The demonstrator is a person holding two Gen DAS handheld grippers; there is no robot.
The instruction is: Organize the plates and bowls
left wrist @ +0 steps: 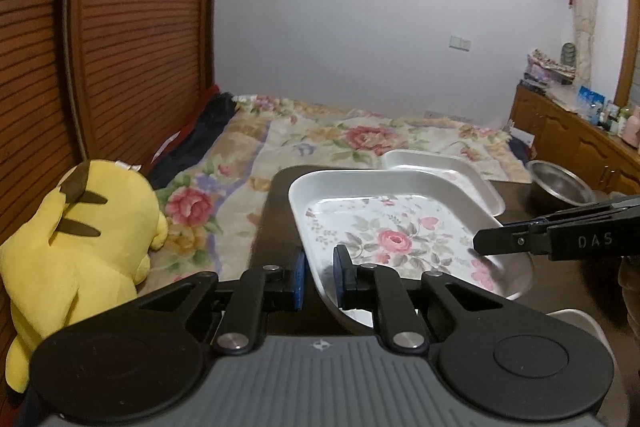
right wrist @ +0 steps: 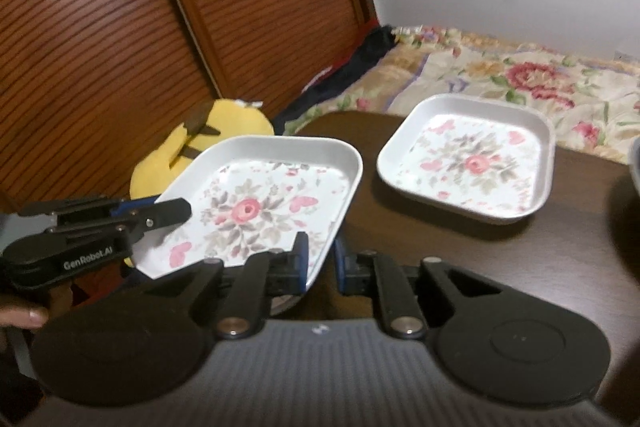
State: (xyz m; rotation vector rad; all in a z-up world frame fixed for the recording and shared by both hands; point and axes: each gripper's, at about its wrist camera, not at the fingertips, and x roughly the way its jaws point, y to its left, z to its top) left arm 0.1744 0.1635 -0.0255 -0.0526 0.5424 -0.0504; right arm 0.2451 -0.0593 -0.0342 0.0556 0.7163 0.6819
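- A bed under a floral quilt is filling the far side of the room, beside slatted wooden wardrobe doors.
- A dark wooden worktop is standing in front of the bed, carrying the dishes.
- A yellow plush toy is lying at the worktop's left edge, against the doors.
- A square floral plate is hanging tilted above the worktop, gripped on two edges at once.
- A second floral plate is resting flat on the worktop, just beyond the raised one and apart from it.
- A steel bowl is sitting on the worktop to the right, near the far plate.
- The left hand-held gripper is pinching the raised plate's near left rim, blue pads narrowed onto the edge.
- The right hand-held gripper is clamping the same plate's right rim, its jaws drawn in tight on the white wall.
- A person's fingertip is showing behind the left tool in the right wrist view.
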